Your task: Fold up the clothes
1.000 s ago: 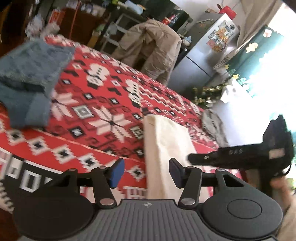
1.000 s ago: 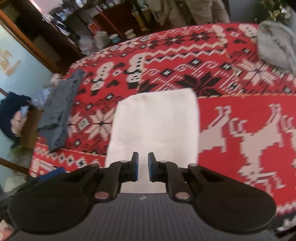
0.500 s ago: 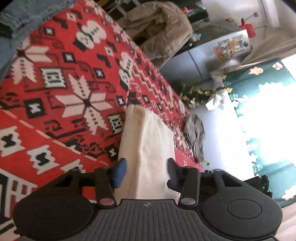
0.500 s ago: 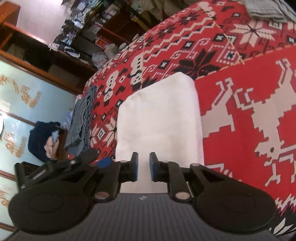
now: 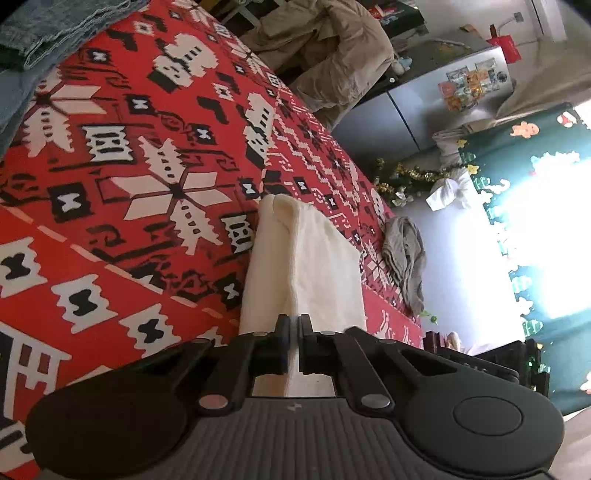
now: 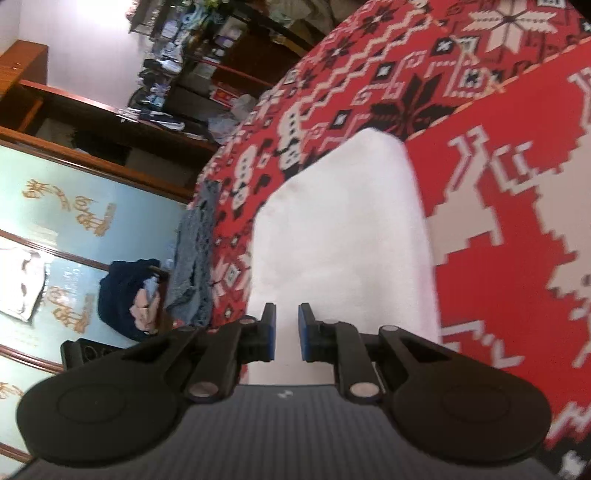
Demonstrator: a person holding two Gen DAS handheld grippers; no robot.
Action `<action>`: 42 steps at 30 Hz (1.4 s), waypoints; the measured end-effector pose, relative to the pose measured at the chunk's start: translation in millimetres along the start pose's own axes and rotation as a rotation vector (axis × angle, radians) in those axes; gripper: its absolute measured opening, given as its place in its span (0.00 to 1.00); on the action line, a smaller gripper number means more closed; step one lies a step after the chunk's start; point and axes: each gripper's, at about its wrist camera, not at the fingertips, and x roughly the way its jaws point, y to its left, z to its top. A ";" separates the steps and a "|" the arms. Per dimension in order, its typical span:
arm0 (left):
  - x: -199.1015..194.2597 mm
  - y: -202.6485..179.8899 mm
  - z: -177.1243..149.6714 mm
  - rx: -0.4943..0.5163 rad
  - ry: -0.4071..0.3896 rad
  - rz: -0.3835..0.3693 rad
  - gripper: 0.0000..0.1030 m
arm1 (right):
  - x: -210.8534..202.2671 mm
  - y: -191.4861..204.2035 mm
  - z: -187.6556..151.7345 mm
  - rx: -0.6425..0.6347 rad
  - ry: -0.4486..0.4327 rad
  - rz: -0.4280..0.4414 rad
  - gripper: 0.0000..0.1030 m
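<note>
while the cream garment (image 5: 317, 258) lies as a folded rectangle on the red patterned blanket (image 5: 122, 206), we pinch its near edge in the left gripper (image 5: 294, 345), jaws closed on the cloth. the right gripper (image 6: 287, 330) stands over the same edge, jaws narrowly parted and holding nothing we can see. we should move both ends level so the layers stay aligned.

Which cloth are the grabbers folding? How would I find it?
Look at the big red patterned blanket. Near its front edge lies a folded cream cloth, pinched by the left gripper. It is plain and pale, unlike the blue denim and the grey garment.
</note>
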 end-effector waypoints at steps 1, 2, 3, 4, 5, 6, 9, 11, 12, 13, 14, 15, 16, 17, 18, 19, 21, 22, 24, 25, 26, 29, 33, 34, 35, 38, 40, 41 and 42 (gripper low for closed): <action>0.2 -0.8 -0.3 0.010 -0.002 0.013 0.04 | 4.6 0.0 -0.8 0.004 0.007 0.003 0.10; 0.7 -0.6 -0.5 0.016 -0.001 0.021 0.04 | 9.2 -0.1 -1.6 0.007 0.014 0.006 0.10; 1.2 -0.5 -0.7 0.021 0.001 0.030 0.04 | 11.4 -0.5 -2.8 0.009 0.017 0.008 0.09; 1.6 0.4 -0.9 0.023 0.002 0.033 0.04 | 9.6 -1.9 -4.0 0.007 0.016 0.008 0.06; 1.8 1.7 -1.1 0.020 0.003 0.032 0.04 | 6.4 -4.3 -4.7 0.006 0.013 0.003 0.02; 2.1 2.7 -1.4 0.016 0.003 0.032 0.04 | 2.4 -7.4 -4.9 0.007 0.005 -0.007 0.02; 1.7 3.0 -1.4 0.011 0.003 0.031 0.04 | -9.0 -15.5 -4.4 0.030 -0.020 -0.028 0.03; 0.6 1.8 -1.0 0.018 0.002 0.035 0.04 | -16.4 -20.6 -4.1 0.047 -0.037 -0.039 0.07; 0.6 1.0 -1.0 0.020 0.002 0.037 0.04 | -16.5 -19.3 -5.0 0.046 -0.039 -0.037 0.09; 0.7 0.5 -1.1 0.022 0.002 0.039 0.04 | -11.7 -12.8 -7.1 0.031 -0.033 -0.026 0.10; 0.4 0.3 -1.2 0.022 0.001 0.042 0.04 | -6.8 -6.3 -9.2 0.015 -0.027 -0.014 0.10; 0.2 0.0 -1.3 0.022 0.000 0.044 0.04 | -2.0 0.2 -11.3 0.000 -0.021 -0.002 0.10; 0.3 -0.4 -1.6 0.023 -0.001 0.046 0.04 | 4.9 6.4 -13.6 -0.012 -0.009 0.011 0.10; 0.6 -0.7 -1.9 0.025 -0.002 0.050 0.04 | 14.5 12.1 -16.1 -0.020 0.010 0.024 0.10; 0.8 -1.1 -2.1 0.026 -0.003 0.053 0.04 | 24.7 17.7 -19.1 -0.031 0.030 0.032 0.10; 1.0 -1.6 -2.4 0.028 -0.003 0.057 0.04 | 34.3 22.0 -21.8 -0.045 0.048 0.029 0.10; 1.5 -2.0 -2.2 0.031 -0.002 0.062 0.04 | 43.9 24.2 -24.9 -0.062 0.065 0.012 0.10; 1.4 -2.1 -2.0 0.031 -0.003 0.062 0.04 | 44.8 23.0 -25.7 -0.063 0.068 0.007 0.10; 0.4 -2.0 -1.7 0.030 -0.005 0.057 0.04 | 32.4 12.7 -26.0 -0.039 0.052 0.003 0.09; -0.1 -1.9 -1.5 0.029 -0.006 0.055 0.04 | 24.0 6.8 -26.0 -0.024 0.040 -0.003 0.08; -0.6 -1.9 -1.3 0.028 -0.007 0.053 0.04 | 14.3 1.0 -25.6 -0.009 0.023 -0.013 0.10; -2.0 -1.8 -0.8 0.027 -0.010 0.045 0.06 | -11.5 -10.8 -26.4 0.017 -0.033 -0.038 0.11; -6.5 -1.1 -5.0 0.018 -0.004 0.028 0.39 | -24.0 -3.4 -29.1 -0.004 -0.068 -0.019 0.11; -7.1 -0.6 -7.5 0.015 0.003 0.025 0.42 | -22.4 0.2 -30.2 -0.013 -0.062 -0.010 0.11; -7.8 -0.2 -10.1 0.011 0.010 0.023 0.42 | -20.0 3.5 -32.1 -0.022 -0.052 0.002 0.11; -9.7 1.1 -17.9 0.000 0.030 0.016 0.40 | -20.6 3.7 -35.2 -0.044 -0.018 0.026 0.11; -11.0 2.0 -23.0 -0.007 0.044 0.011 0.36 | -14.4 6.1 -35.7 -0.041 0.003 0.042 0.11; -11.7 2.4 -25.6 -0.011 0.051 0.009 0.34 | -8.6 8.1 -35.8 -0.038 0.012 0.055 0.12; -12.3 2.9 -28.2 -0.015 0.057 0.006 0.31 | -2.8 9.6 -36.1 -0.037 0.019 0.069 0.12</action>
